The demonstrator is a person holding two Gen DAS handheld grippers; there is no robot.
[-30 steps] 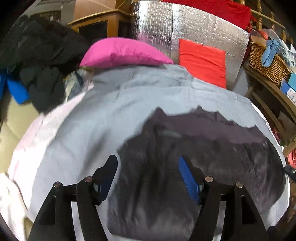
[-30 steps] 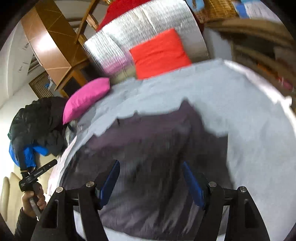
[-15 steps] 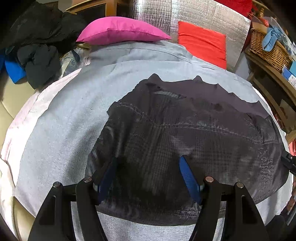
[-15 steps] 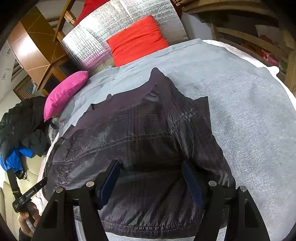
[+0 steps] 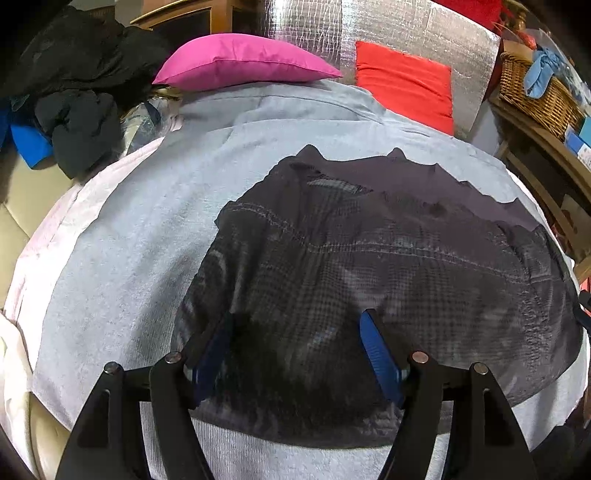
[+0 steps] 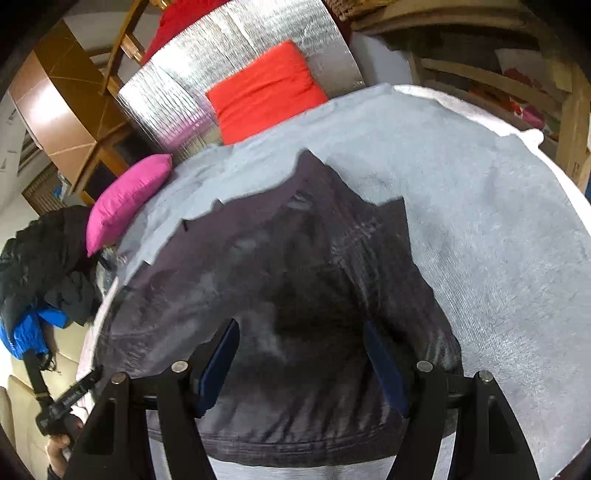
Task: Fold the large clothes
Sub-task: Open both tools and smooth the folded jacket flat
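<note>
On the grey sheet (image 5: 122,258) the dark jacket (image 5: 369,266) lies flat for folding; I hold left claw (image 5: 295,354) and right claw (image 6: 301,360) wide open, empty, above its hem.

Lighting: dim, even indoor light; source unseen. Glare: bright sheen on the silver foil panel (image 5: 388,33) far back. Shadows: soft dark patch on the dark garment (image 5: 369,280) near the tongs. Blur: garment weave smeared, more so in the right wrist view. Distortion: strong fisheye bowing, black vignette at corners.
</note>
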